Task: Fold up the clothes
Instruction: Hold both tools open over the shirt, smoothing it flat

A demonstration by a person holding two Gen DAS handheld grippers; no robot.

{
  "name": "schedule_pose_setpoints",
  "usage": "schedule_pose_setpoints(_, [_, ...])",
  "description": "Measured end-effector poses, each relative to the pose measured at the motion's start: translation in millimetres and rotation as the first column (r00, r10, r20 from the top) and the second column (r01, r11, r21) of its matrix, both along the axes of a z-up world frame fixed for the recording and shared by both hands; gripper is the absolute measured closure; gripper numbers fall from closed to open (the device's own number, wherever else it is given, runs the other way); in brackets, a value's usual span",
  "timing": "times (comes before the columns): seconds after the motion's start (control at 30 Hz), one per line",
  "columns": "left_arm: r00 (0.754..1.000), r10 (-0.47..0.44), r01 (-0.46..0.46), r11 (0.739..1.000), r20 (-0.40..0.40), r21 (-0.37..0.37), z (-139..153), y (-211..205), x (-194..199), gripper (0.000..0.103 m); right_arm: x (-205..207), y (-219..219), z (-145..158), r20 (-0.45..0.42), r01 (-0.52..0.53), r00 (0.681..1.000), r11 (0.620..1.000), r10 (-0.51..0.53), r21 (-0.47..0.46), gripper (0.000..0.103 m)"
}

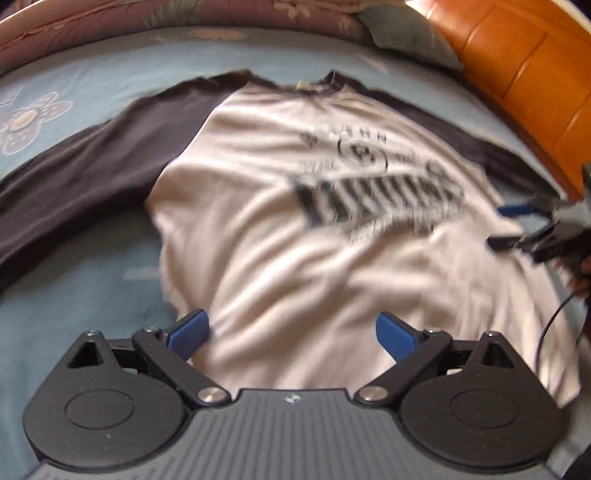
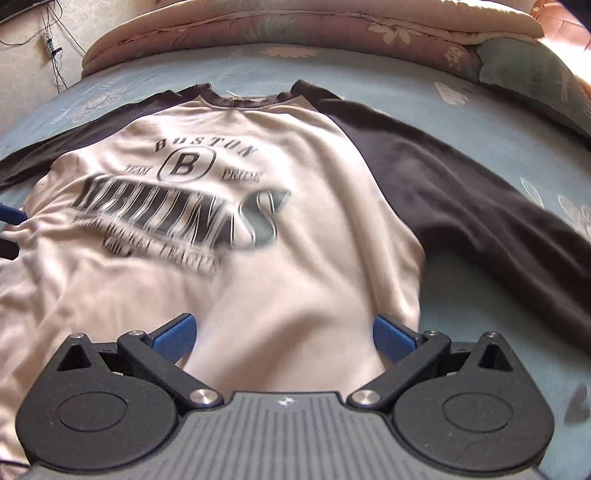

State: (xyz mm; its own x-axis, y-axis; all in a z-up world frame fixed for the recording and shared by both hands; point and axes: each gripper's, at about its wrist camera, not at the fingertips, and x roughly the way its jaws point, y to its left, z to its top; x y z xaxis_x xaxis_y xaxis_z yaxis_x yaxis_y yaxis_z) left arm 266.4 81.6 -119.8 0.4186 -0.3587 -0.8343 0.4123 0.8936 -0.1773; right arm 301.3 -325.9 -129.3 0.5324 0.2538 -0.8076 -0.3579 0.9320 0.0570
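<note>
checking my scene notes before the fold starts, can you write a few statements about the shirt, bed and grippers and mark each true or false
1. The raglan shirt lies print side up on the blue floral bedsheet. True.
2. The shirt's sleeves are white. False: they are dark, and the body is pale.
3. The left gripper is open. True.
4. The right gripper is shut on the collar. False: its jaws are open near the hem, far from the collar.
5. A quilt is bunched beyond the collar. True.
</note>
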Motion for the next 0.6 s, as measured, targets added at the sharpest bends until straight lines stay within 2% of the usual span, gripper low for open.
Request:
schedule_pose_setpoints(0.07, [1.0,0.004,-0.004,0.999,-0.004,0.032,8,-1,-6,0.006,-9,-1,9,-0.011,0.019,1.0,1.0,-0.019,-0.009,0.0])
schedule_pose_setpoints(0.13, [0.998,-0.012,0.01,1.0,0.055,0.028,21,-14,-8,0.006,-14,8,20,0.011,0.002,1.0,1.0,-0.002,0.021,0.0])
schedule_pose_setpoints(0.2, [0.991,-0.066,0.066,0.998,0.115,0.003,30,-33,-10,0.006,-17,26,28,0.033,-0.055,0.998,0.996,0.052,0.074,0.0])
schedule_pose_setpoints(0.23, [0.988,-0.094,0.095,0.995,0.124,0.001,29,-44,-10,0.006,-18,35,32,0.046,-0.083,0.996,0.991,0.079,0.101,0.0])
schedule_pose_setpoints(0.33, [0.983,-0.152,0.149,0.988,0.102,0.03,12,-69,-15,0.006,-21,58,16,0.001,-0.116,0.993,0.991,0.116,0.066,0.0])
schedule_pose_setpoints(0.4, [0.986,-0.147,0.142,0.987,0.081,0.071,-5,-66,-26,0.006,-30,54,1,-0.027,-0.103,0.994,0.994,0.104,0.022,0.0])
schedule_pose_setpoints(0.47, [0.985,-0.141,0.13,0.985,0.099,0.114,-17,-54,-45,0.003,-51,38,-1,0.006,-0.127,0.992,0.992,0.127,0.004,0.0])
schedule_pose_setpoints(0.53, [0.984,-0.14,0.123,0.982,0.114,0.143,-17,-42,-64,0.002,-68,18,-2,-0.025,-0.095,0.995,0.995,0.094,-0.031,0.0])
schedule_pose_setpoints(0.6, [0.986,-0.131,0.113,0.981,0.102,0.16,-11,-32,-78,0.002,-81,1,1,-0.036,-0.073,0.997,0.997,0.072,-0.012,0.0])
